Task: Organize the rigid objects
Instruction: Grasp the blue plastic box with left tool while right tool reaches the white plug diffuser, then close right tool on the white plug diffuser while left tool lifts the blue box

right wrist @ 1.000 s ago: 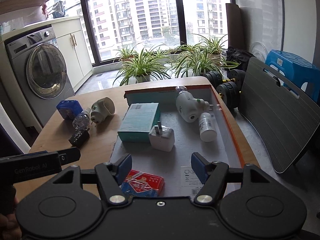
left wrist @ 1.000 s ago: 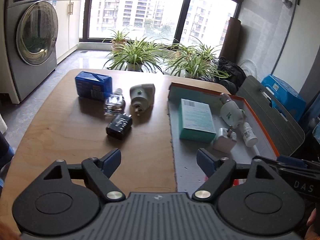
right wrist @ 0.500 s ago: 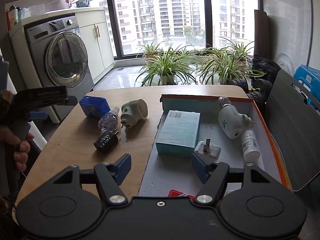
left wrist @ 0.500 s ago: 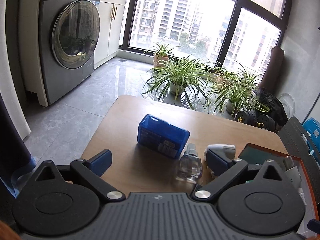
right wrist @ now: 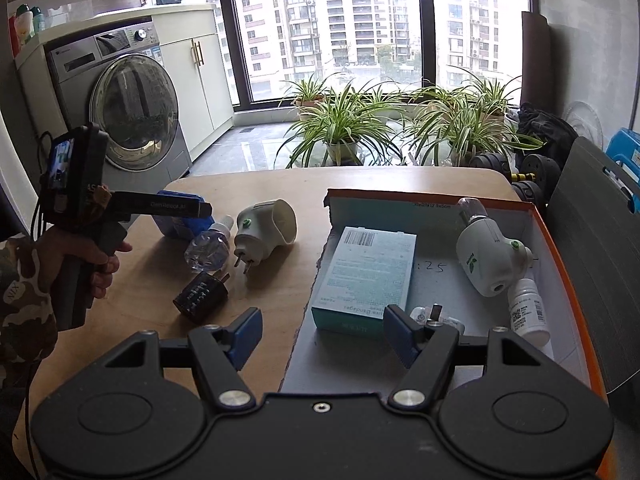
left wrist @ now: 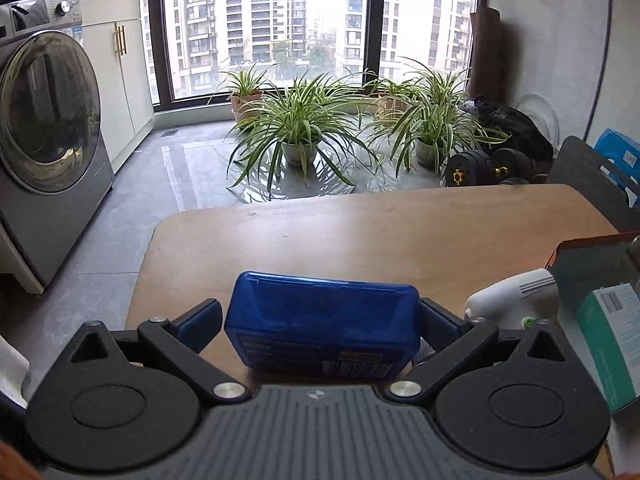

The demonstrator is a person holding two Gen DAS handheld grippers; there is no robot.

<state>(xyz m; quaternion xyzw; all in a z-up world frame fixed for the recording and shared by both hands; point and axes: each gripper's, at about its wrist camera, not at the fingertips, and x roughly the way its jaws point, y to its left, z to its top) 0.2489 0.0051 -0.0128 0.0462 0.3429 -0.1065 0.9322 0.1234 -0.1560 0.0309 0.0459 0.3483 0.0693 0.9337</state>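
Note:
A blue plastic case [left wrist: 320,322] lies on the wooden table between the open fingers of my left gripper [left wrist: 320,318]; the right pad is close to it, the left pad stands apart. The right wrist view shows the case [right wrist: 176,218] under the left gripper body [right wrist: 160,208]. My right gripper [right wrist: 322,336] is open and empty over the near edge of the orange-rimmed box [right wrist: 560,264]. The box holds a teal carton [right wrist: 368,272], a white plug-in device [right wrist: 486,260], a small white bottle [right wrist: 528,314] and a white charger [right wrist: 438,316].
On the table left of the box lie a clear bottle [right wrist: 210,244], a white plug-in device [right wrist: 264,230] and a black adapter [right wrist: 202,296]. A washing machine [right wrist: 120,108] stands at the left, potted plants [right wrist: 340,128] behind the table, a dark chair [right wrist: 600,248] at the right.
My left gripper has moved forward and down to the blue case, which now sits between its fingers. My right gripper has shifted slightly left and stays open.

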